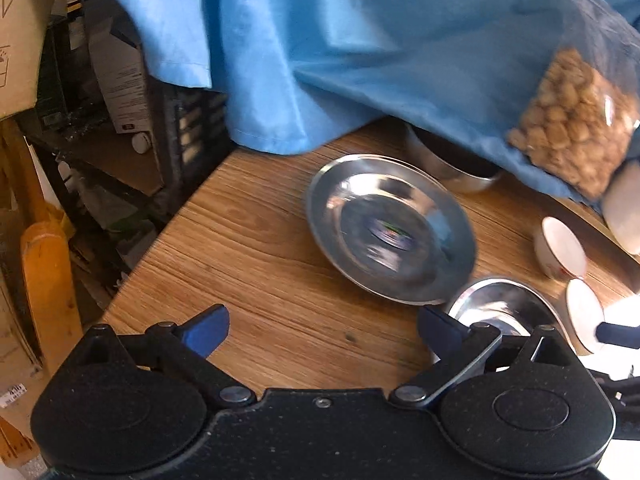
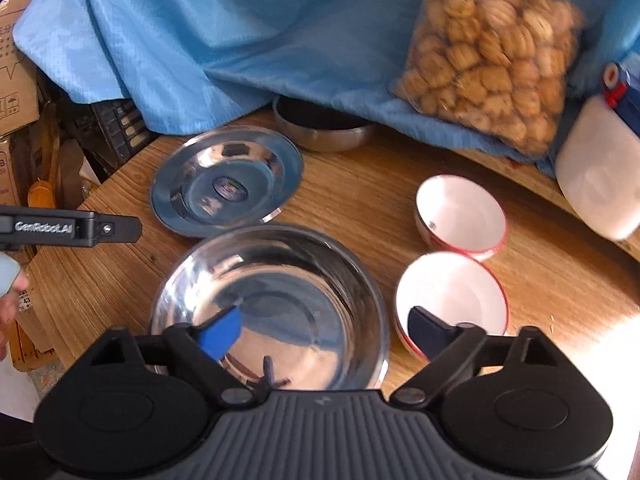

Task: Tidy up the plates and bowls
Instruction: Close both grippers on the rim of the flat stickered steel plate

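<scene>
Both the left hand-held gripper and the right hand-held gripper stand wide open and empty, so the steel plate and steel bowl rest free mid-tabletop, white bowls to their right, seemingly awaiting stacking.

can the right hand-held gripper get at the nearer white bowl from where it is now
Probably yes: the right hand-held gripper is open and empty, the nearer white bowl sits uncovered just beyond its right finger, and only the steel bowl crowds its left side.
</scene>
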